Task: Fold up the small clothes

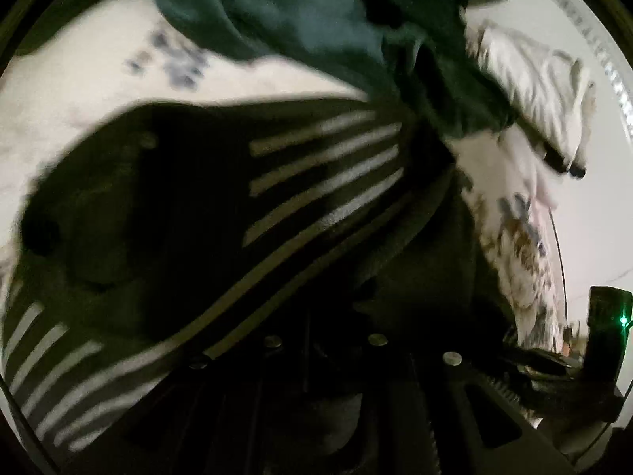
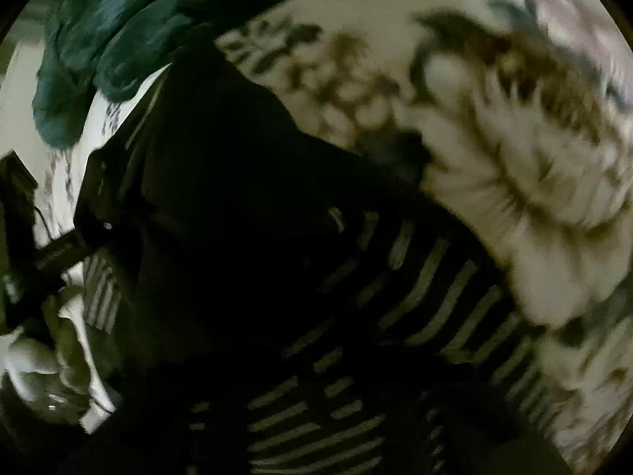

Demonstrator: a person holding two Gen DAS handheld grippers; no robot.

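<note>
Two risks with the striped garment filling mid-frame over the floral bed, teal cloth at top: snagging that cloth, slipping unseen; jaws hidden, state untellable.

There is one black garment with pale stripes, which fills the near middle of both views. One dark teal-green cloth item lies at the far side. One white and grey striped piece of clothing shows at the far right in the left wrist view. One white bed cover with a brown and grey flower print lies under them all. The blur hides any smaller items.
</note>
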